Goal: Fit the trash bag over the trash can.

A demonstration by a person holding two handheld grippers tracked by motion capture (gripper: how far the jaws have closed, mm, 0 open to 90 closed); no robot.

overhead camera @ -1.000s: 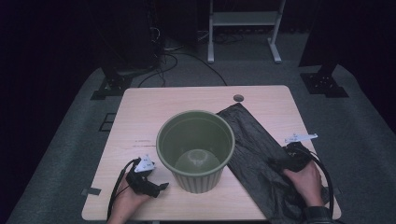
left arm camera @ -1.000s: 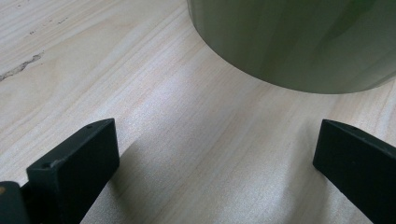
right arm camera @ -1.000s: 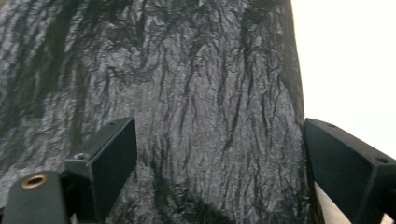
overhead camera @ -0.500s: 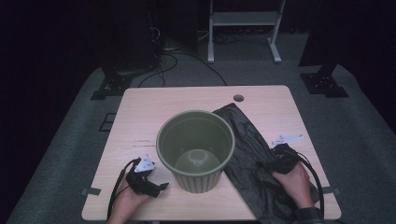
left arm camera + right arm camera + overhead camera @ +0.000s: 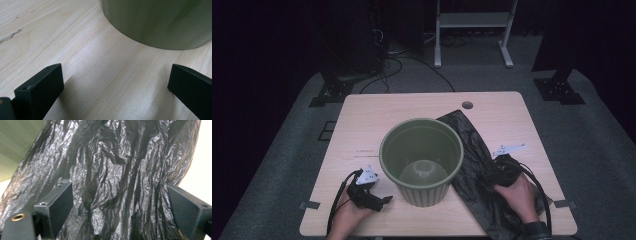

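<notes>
**Both grippers spread wide at green bin**

Green bin (image 5: 421, 161) stands upright mid-table, near edge. Black bag (image 5: 477, 165) lies flat just right of it. Right gripper (image 5: 501, 170) on bag, jaws wide apart, nothing gripped. Left gripper (image 5: 371, 196) left of bin, jaws apart over bare wood.

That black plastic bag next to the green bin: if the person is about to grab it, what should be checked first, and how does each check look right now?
1. Right gripper open: ok.
2. black bag between its jaws: ok, crinkled plastic spans the gap.
3. Bag lying free of the green bin: cannot tell, its edge meets the bin's side.
4. Bin upright and empty: ok.
5. Left gripper open over bare table, holding nothing: ok.
</notes>
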